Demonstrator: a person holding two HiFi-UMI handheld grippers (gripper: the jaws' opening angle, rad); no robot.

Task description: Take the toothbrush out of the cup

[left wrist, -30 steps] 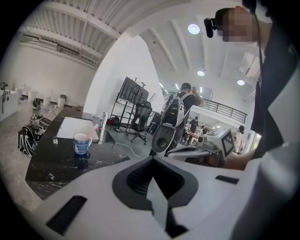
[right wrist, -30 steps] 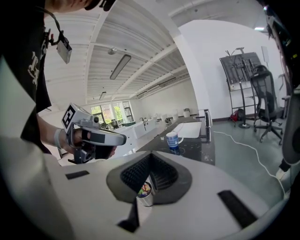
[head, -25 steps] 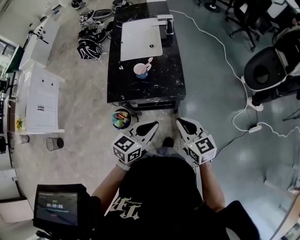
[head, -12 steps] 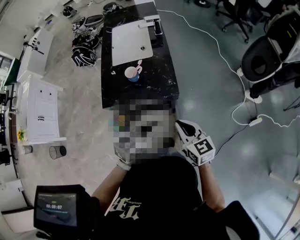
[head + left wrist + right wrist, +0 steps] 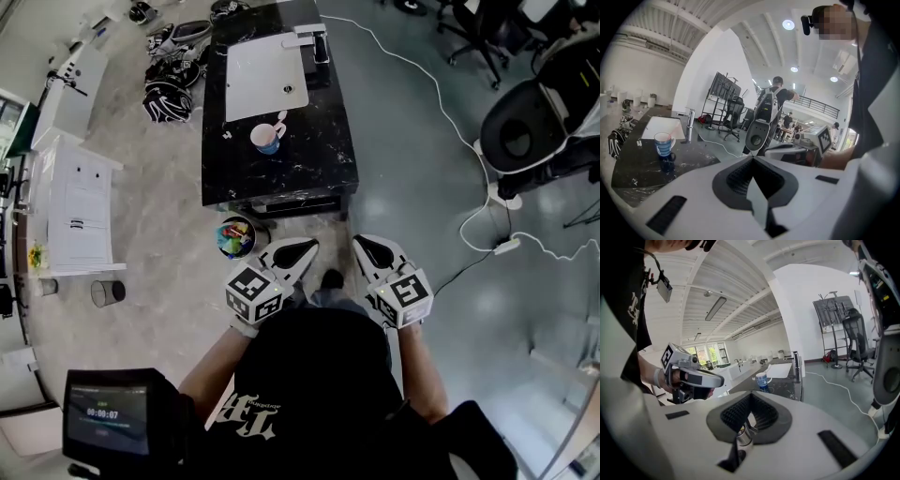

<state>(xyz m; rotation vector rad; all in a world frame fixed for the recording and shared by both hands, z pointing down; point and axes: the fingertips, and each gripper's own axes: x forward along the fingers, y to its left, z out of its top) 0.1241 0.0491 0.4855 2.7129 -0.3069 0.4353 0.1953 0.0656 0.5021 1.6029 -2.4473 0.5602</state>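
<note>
A blue-and-white striped cup stands on the black marble counter, in front of the white sink. A white toothbrush leans out of the cup toward the sink. Both grippers are held close to the person's body, well short of the counter. My left gripper has its jaws together with nothing between them, and so does my right gripper. The cup is far off at the left in the left gripper view. In the right gripper view the cup stands small beyond the gripper.
A small bin with colourful contents sits on the floor at the counter's near left corner. Helmets lie left of the counter, beside a white cabinet. An office chair and a white cable are on the right.
The head view has shifted slightly. Both grippers stay by the body, and the cup and toothbrush have not moved.
</note>
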